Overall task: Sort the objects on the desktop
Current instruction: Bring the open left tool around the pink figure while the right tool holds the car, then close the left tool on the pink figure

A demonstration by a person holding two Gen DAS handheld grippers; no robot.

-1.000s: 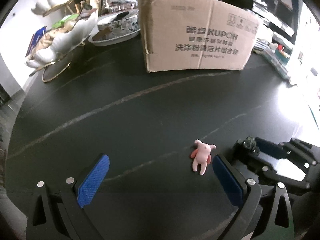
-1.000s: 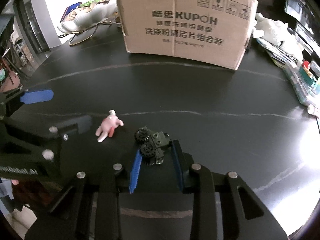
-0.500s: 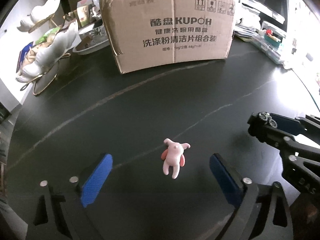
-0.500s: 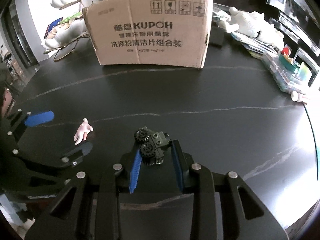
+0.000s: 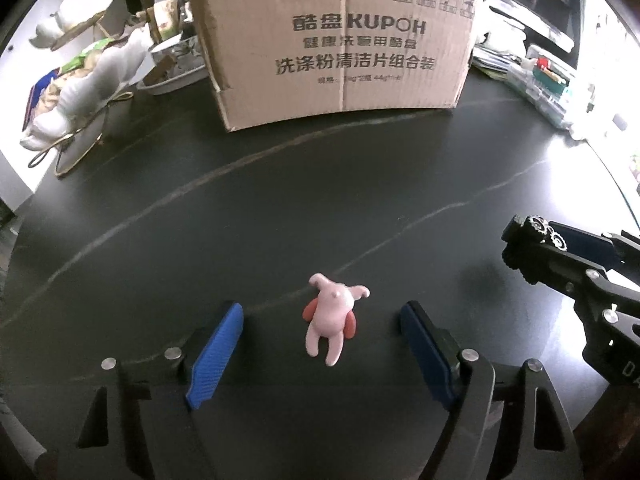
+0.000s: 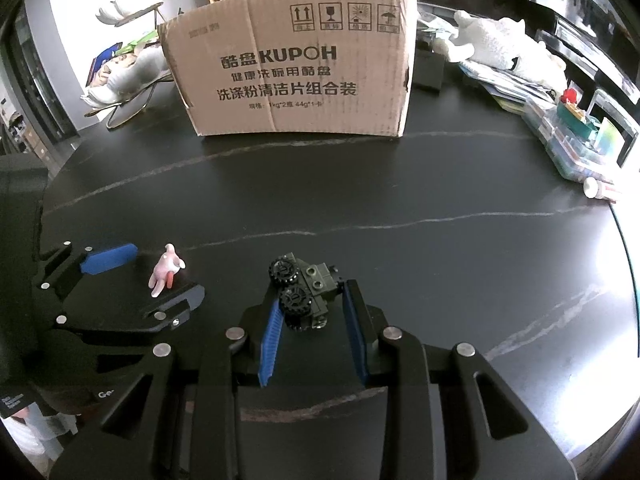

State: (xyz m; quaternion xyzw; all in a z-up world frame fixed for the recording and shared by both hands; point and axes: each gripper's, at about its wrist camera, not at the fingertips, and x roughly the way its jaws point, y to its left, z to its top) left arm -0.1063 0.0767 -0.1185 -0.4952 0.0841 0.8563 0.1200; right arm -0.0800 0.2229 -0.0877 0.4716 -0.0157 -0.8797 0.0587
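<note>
Filling the room's dark veined tabletop: cardboard box, clutter

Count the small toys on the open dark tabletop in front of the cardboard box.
2. The pink bunny figure lies on the tabletop between the left gripper pads; the toy truck is clamped in the right gripper. Others could be hidden behind the grippers.

figurine on table, before box

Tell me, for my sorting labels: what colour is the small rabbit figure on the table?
Pale pink with reddish-orange arms; the rabbit figure shows best in the left wrist view.
</note>
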